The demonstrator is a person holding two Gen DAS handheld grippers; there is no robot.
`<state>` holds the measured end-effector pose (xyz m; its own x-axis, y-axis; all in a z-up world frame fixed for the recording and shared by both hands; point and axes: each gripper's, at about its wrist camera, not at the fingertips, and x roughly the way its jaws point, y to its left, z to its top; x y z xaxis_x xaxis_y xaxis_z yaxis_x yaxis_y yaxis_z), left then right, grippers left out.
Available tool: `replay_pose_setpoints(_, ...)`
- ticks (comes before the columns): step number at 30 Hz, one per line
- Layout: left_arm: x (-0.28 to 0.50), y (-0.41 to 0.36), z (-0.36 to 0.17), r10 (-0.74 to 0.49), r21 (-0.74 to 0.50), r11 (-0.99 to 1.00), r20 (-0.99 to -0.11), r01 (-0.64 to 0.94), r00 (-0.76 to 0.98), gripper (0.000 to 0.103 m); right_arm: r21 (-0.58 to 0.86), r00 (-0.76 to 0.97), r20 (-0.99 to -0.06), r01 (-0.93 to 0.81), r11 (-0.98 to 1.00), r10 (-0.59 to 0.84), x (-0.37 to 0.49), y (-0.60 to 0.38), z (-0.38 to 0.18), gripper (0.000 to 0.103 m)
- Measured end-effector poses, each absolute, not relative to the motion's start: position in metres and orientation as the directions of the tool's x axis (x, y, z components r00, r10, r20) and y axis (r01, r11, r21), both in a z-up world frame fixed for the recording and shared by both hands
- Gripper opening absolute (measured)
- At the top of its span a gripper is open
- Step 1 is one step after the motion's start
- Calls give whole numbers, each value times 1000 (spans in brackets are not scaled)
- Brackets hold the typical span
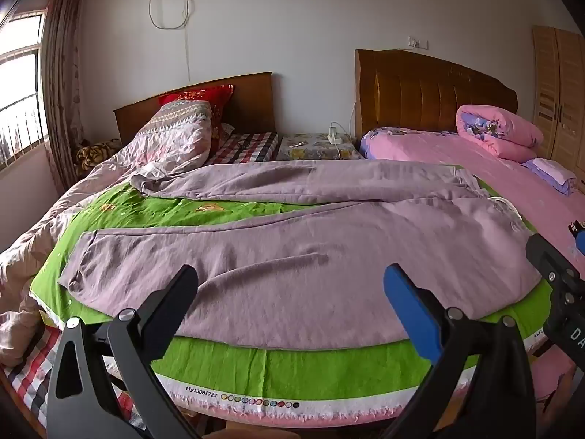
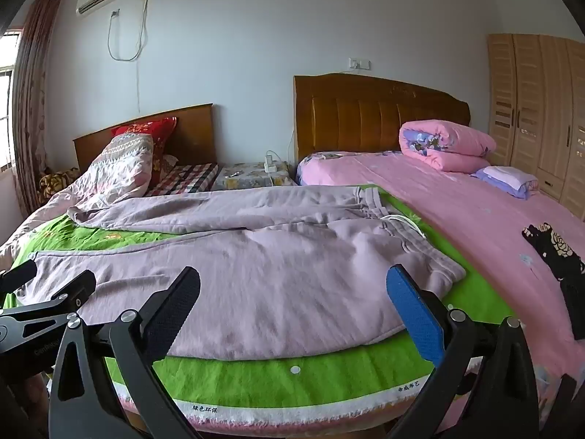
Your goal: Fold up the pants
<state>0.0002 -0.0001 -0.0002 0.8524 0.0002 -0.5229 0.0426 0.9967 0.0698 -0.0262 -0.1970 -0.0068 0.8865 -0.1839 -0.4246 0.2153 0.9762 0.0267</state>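
Lilac pants [image 1: 299, 256] lie spread flat on a green cloth [image 1: 285, 369] on the bed, legs running left, waistband with a white drawstring at the right. They also show in the right wrist view [image 2: 274, 274]. My left gripper [image 1: 292, 296] is open and empty, hovering above the near edge of the near leg. My right gripper [image 2: 294, 300] is open and empty above the near edge by the waist. Each gripper shows in the other's view: the right one [image 1: 559, 285], the left one [image 2: 47, 300].
A rumpled quilt [image 1: 172, 142] lies at the far left of the bed. A second bed with a pink sheet [image 2: 457, 212] stands on the right, with a rolled pink quilt [image 2: 446, 144] and a dark patterned cloth [image 2: 559, 256]. A nightstand [image 1: 318, 148] stands between the headboards.
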Motion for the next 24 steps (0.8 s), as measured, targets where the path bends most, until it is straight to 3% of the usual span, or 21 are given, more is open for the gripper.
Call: replay_pose_setpoints(24,-1,4,-10,-1,65,997,-541,43,841,102,26,881,-436,214,977,-181,-24,-194,-9,99)
